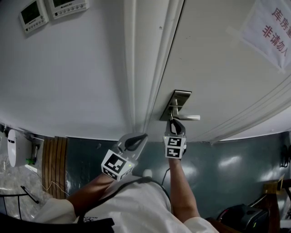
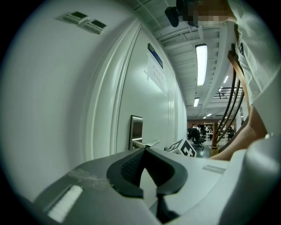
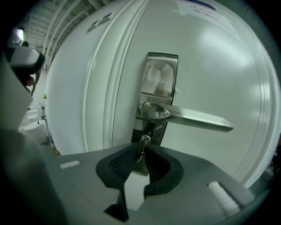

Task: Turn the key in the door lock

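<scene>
A steel lock plate (image 3: 160, 74) with a lever handle (image 3: 193, 117) is mounted on the white door (image 3: 219, 66). Below the lever, a small key (image 3: 143, 141) sticks out of the keyhole. My right gripper (image 3: 141, 147) is shut on the key's head, which sits pinched between the pad tips. From the head view, the right gripper (image 1: 175, 122) reaches up to the plate (image 1: 178, 101) just under the lever (image 1: 190, 117). My left gripper (image 1: 141, 136) hangs left of it near the door frame, shut with nothing in it (image 2: 145, 150).
The door frame (image 1: 150, 68) runs left of the lock. Two wall control panels (image 1: 34, 13) sit high on the wall. A paper notice (image 1: 273, 27) is taped to the door. A slatted wooden piece (image 1: 54, 159) stands on the floor at the left.
</scene>
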{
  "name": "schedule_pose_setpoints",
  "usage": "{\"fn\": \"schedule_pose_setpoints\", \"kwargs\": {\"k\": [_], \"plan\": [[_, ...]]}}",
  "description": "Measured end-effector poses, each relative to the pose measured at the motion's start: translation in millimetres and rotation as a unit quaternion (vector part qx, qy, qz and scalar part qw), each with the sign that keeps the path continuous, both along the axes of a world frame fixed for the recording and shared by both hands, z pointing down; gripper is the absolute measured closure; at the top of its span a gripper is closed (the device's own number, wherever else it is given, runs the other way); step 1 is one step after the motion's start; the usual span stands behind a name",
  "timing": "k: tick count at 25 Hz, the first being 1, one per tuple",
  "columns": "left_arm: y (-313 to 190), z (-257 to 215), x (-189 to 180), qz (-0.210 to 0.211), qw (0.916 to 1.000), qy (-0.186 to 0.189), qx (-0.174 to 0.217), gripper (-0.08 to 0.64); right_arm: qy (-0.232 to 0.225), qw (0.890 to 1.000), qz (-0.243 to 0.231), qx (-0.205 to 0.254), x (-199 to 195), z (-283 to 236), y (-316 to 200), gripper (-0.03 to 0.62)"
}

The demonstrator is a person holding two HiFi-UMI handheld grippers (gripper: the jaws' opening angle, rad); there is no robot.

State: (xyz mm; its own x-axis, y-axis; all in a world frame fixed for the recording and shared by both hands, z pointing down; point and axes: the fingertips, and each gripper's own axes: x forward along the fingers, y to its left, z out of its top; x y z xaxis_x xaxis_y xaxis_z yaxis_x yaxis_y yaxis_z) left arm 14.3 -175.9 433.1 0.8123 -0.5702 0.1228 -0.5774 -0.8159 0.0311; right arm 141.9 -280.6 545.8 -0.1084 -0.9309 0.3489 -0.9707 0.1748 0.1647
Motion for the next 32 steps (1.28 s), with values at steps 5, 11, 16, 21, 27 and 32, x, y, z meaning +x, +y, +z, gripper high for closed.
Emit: {"fn": "schedule_pose_setpoints", "kwargs": {"k": [5, 11, 16, 21, 27, 32], "plan": [[1, 1, -3, 0.000, 1.0000, -0.004, -0.001, 0.555, 0.057, 0.998, -0.009, -0.001, -2, 0, 0, 0.535], [1, -1, -4, 0.002, 1.0000, 0.000, 0.002, 0.555, 0.186, 0.982, -0.041, 0.002, -8, 3, -1, 0.545], [2, -1, -5, 0.004, 1.0000, 0.002, 0.004, 0.555, 0.261, 0.963, -0.065, -0.001, -12, 5, 0, 0.540], [3, -2, -7, 0.001, 1.0000, 0.002, 0.005, 0.555, 0.355, 0.927, -0.119, 0.000, -14, 8, 1, 0.532], [6, -2, -6, 0.001, 1.0000, 0.004, 0.003, 0.555, 0.429, 0.889, -0.158, -0.002, -15, 14, 3, 0.528], [8, -2, -6, -0.004, 1.0000, 0.008, 0.001, 0.555, 0.484, 0.853, -0.193, -0.003, -16, 19, 5, 0.522]]}}
